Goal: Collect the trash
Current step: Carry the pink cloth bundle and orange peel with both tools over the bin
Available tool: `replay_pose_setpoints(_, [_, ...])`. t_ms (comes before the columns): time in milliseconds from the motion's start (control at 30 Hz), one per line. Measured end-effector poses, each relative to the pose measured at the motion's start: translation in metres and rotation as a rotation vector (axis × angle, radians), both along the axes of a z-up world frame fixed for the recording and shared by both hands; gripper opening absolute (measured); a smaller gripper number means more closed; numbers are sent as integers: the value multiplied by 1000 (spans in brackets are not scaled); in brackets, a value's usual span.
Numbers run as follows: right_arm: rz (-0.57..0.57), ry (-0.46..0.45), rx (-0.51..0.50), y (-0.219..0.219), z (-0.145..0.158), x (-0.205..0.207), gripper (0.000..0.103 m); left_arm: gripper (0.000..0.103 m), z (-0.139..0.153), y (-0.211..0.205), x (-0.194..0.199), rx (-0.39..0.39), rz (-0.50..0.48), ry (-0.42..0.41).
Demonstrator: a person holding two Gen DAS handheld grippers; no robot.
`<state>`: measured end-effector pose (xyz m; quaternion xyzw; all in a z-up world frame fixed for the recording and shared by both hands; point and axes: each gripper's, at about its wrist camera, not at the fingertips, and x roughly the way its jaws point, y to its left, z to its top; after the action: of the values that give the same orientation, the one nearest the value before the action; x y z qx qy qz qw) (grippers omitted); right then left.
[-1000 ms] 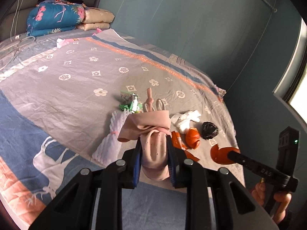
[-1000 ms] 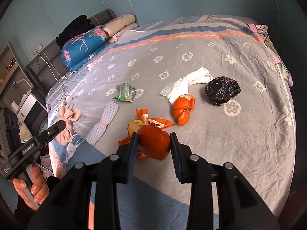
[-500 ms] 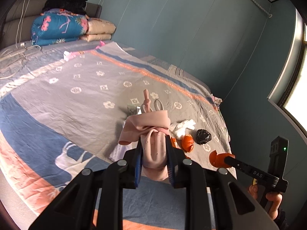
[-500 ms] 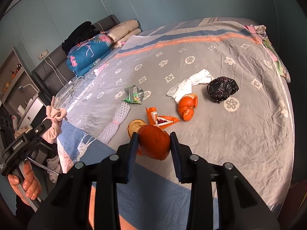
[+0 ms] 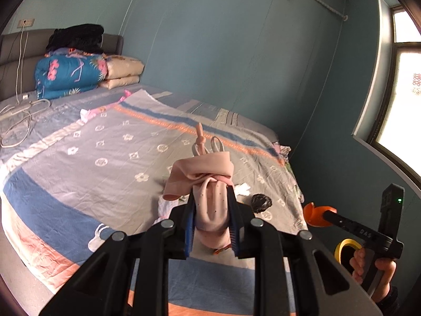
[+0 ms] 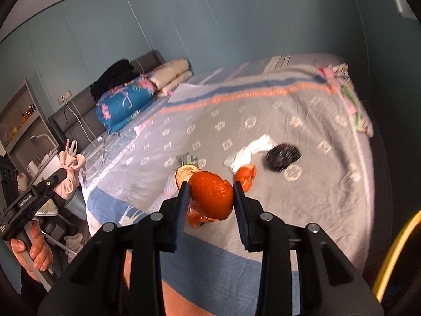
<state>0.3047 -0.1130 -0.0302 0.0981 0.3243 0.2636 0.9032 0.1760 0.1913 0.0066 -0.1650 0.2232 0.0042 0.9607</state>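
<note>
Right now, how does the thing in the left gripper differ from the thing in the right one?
The left gripper holds a pale pink cloth bundle, soft and knotted. The right gripper holds an orange peel, bright, curved and stiff. Both are clamped between the fingers, lifted off the bed.

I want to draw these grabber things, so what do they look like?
Each is a black plastic tool. The left gripper and right gripper have two wide arms with round silver bolts, and thin fingers lined with ribbed blue pads. The handle has small white lettering and a tiny green light. A dark sleeve shows at the wrist.
</note>
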Motion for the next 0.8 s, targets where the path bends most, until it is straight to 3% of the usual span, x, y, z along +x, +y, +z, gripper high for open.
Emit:
replay_pose_setpoints(467, [-123, -177, -13, -90, 77, -75, 32, 20, 43, -71, -10, 36, -116, -59])
replay_pose_setpoints(800, [-210, -241, -33, -144, 100, -108, 32, 20, 59, -132, -1, 76, -218, -71])
